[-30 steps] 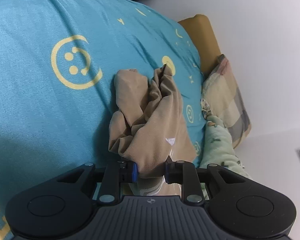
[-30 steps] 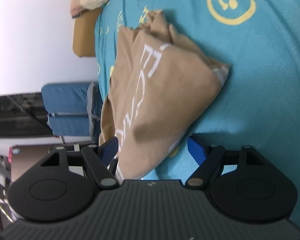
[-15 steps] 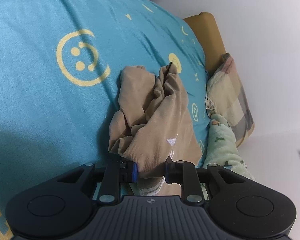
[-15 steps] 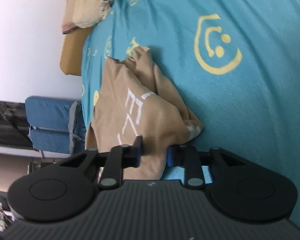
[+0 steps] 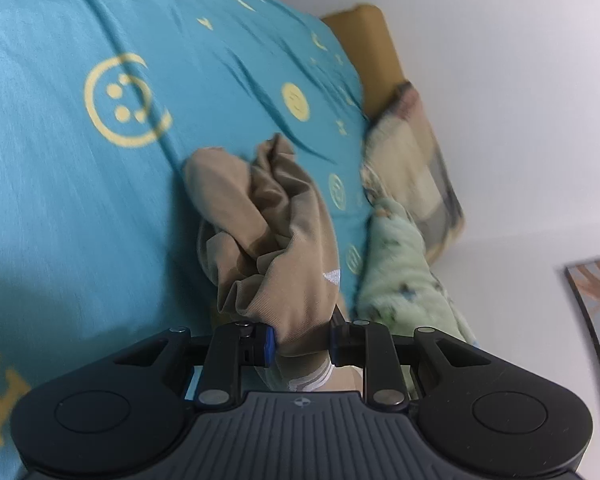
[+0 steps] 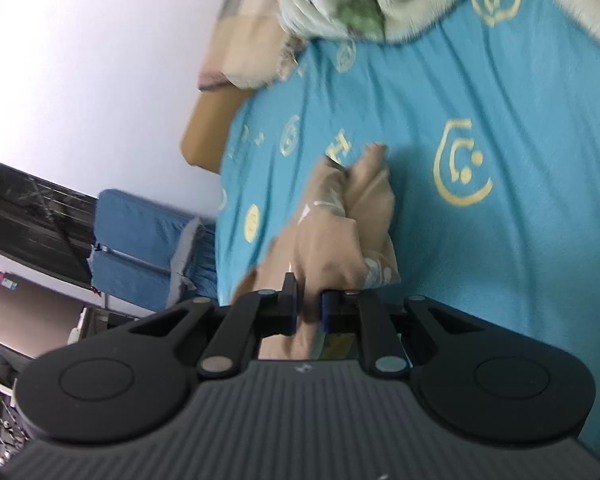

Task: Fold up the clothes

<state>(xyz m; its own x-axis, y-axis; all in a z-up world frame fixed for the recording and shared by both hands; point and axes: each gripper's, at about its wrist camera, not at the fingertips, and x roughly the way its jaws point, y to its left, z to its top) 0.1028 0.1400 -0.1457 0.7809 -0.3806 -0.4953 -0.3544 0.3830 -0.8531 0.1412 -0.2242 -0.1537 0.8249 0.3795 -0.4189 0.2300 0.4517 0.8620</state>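
**Both tongs clamped on a limp tan shirt**

The tan shirt (image 5: 276,216) is bunched in a crumpled rope on the teal bedsheet (image 5: 80,208), running from your tongs toward twelve o'clock. It looks light and very soft, thin knit that sags and twists rather than holding a crease, so expect it to slump wherever it's unsupported. Your left tongs (image 5: 302,344) are clenched on a thick gather of cloth. Your right tongs (image 6: 309,312) are pinched on another fold. Better holds would be hem corners or shoulder seams, not mid-bunch. A fleecy green blanket (image 5: 404,272) lies at three o'clock.
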